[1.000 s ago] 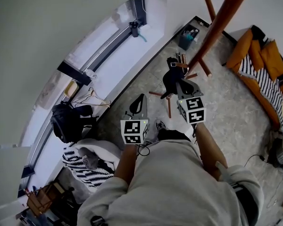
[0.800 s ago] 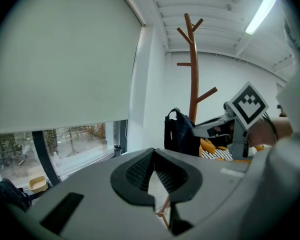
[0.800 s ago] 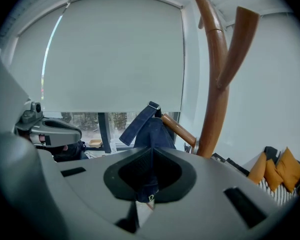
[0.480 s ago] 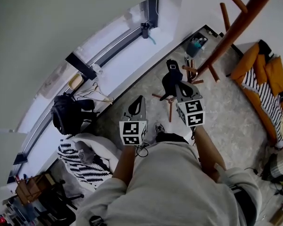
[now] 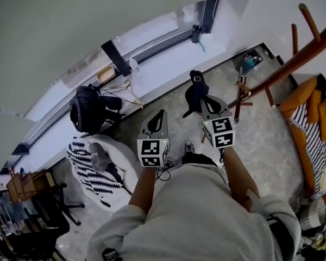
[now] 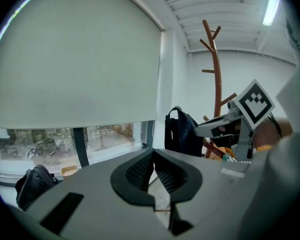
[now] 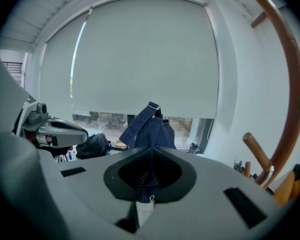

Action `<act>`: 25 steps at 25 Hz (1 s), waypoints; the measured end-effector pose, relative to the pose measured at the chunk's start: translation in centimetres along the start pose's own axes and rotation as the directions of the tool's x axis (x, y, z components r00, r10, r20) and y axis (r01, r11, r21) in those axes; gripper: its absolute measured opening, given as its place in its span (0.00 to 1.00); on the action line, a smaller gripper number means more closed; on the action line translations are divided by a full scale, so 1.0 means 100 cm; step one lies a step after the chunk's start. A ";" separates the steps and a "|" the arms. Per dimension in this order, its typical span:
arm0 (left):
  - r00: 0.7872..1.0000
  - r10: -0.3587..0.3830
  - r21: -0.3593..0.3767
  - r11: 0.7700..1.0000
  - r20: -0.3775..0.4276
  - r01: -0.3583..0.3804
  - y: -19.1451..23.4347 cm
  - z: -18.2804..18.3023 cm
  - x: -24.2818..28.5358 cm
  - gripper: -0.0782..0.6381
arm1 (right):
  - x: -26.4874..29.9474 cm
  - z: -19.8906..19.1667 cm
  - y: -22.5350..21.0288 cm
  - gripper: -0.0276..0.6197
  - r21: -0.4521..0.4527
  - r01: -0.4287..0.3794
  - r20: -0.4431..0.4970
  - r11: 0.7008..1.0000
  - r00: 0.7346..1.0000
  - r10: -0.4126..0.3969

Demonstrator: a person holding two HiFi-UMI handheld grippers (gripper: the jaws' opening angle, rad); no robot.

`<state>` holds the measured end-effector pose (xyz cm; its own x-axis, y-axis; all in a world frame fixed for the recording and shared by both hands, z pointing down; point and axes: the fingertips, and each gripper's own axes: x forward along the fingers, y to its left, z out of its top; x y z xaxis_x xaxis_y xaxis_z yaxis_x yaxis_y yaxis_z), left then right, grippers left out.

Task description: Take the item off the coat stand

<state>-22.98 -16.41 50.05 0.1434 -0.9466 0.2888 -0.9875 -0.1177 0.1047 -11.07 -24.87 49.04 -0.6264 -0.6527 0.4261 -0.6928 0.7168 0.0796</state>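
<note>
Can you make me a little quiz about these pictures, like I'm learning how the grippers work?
1. True or false: the dark blue bag hangs clear of the wooden coat stand.
2. What is between the jaws of the left gripper? A) a clothes hanger B) nothing C) a bag strap
3. Short answer: which gripper is holding the bag?

Key: 1 true. 2 B, its jaws are together and empty. 3 the right gripper, shut on the bag's fabric.
</note>
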 end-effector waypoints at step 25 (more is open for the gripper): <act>0.929 0.327 0.009 0.943 0.174 -0.334 0.109 0.074 -0.110 0.13 | -0.015 0.108 0.107 0.06 -0.135 -0.219 0.294 0.966 0.922 0.250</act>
<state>-35.78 -9.52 40.98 -0.2012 -0.9700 0.1366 -0.9793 0.2023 -0.0061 -21.43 -18.86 39.53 -0.8563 -0.4949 0.1481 -0.4838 0.8688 0.1056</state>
